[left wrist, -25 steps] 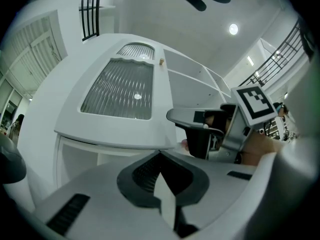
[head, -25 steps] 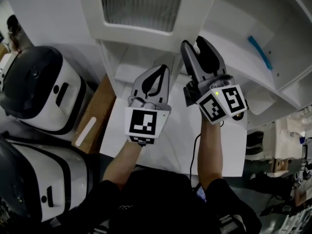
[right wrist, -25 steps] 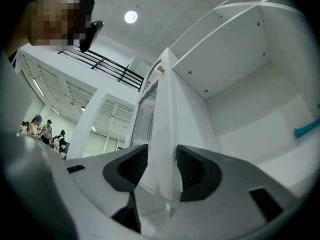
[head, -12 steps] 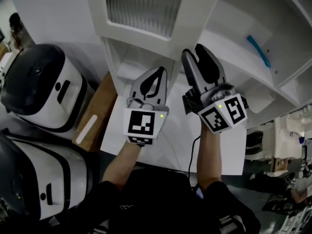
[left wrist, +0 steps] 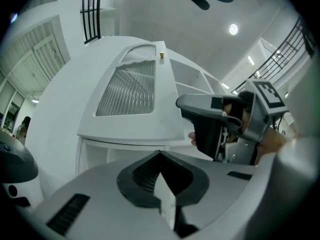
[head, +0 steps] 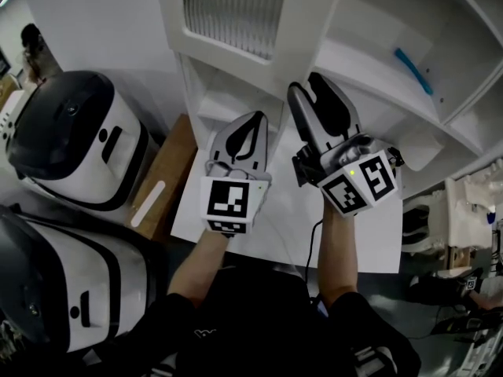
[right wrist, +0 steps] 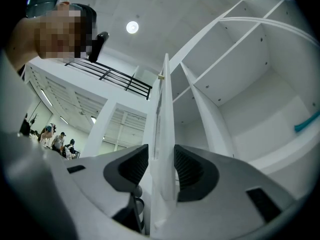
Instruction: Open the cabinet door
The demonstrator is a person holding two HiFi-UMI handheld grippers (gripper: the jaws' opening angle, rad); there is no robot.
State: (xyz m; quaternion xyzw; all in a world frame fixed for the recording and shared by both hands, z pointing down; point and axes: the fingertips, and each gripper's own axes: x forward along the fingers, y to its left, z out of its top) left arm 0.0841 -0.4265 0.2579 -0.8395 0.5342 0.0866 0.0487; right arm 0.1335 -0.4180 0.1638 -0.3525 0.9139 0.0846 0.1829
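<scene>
— Where is the cabinet door (head: 259, 63) sitting right now?

— It is standing at the tabletop's (head: 357, 238) far edge, swinging partly away from the cabinet (head: 369, 57), so the white shelves are showing to its right. Its ribbed glass panel is facing the left side.

— And what is the right gripper (head: 308, 85) doing?

— It is pinching the door's free edge. In the right gripper view the thin white edge (right wrist: 167, 109) is running straight up between the two black pads, and the jaws are sitting narrow, pressing on it from both sides.

— Is the left gripper (head: 253, 118) holding anything?

— No. Its jaws are closing tip to tip with nothing between them. It is hovering just beside the right one, below the door's lower frame and apart from it.

— Anything else lying around?

— A blue object (head: 412, 69) is lying on a cabinet shelf, well apart from both grippers. Beyond the tabletop's left edge a wooden board (head: 161, 181) is lying, and two white-and-black appliances (head: 75, 144) are standing next to it.
</scene>
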